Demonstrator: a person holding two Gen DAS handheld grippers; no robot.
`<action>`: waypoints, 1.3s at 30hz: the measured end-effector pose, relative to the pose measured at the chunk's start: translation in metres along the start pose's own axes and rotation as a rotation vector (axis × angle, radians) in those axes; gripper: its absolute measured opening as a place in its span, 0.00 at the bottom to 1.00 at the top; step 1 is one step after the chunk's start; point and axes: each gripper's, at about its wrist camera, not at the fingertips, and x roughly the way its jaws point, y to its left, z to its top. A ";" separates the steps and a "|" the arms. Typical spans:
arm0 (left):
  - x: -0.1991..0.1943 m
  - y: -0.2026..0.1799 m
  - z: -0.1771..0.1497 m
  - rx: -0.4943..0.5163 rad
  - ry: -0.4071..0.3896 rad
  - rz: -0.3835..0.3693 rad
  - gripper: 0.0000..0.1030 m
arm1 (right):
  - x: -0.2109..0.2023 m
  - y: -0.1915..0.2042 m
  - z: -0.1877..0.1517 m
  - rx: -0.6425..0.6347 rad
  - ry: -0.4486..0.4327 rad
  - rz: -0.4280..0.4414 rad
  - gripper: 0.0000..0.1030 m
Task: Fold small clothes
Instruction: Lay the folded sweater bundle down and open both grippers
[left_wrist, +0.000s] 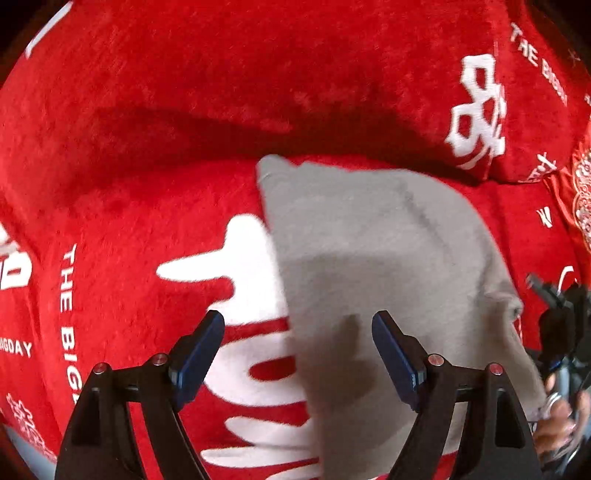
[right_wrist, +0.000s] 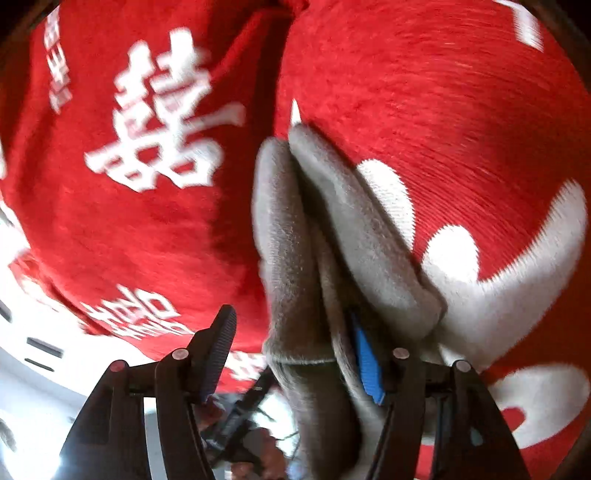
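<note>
While grey garment (left_wrist: 388, 258) lies centre-right on red blanket (left_wrist: 147, 110), left gripper (left_wrist: 299, 321) jaws apart above it, right gripper (right_wrist: 291, 328) jaws apart w/ folded grey cloth draped betw. them.

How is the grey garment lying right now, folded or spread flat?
Folded. The right wrist view shows the grey garment doubled into stacked layers; the left wrist view shows it as a compact patch on the red blanket.

Left wrist view looks steeply down, close over the grey cloth (left_wrist: 388, 258); right view faces along it, nearer. Both share the red blanket (left_wrist: 147, 203).
</note>
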 end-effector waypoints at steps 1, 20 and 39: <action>0.002 0.002 -0.002 -0.005 0.007 0.000 0.80 | 0.016 0.014 -0.004 -0.038 0.027 -0.059 0.58; 0.014 0.000 -0.032 0.077 0.045 -0.004 0.82 | -0.004 0.062 -0.044 -0.462 -0.095 -0.641 0.26; 0.017 -0.005 -0.080 0.107 0.135 -0.041 0.85 | -0.009 0.054 -0.114 -0.556 -0.006 -0.859 0.11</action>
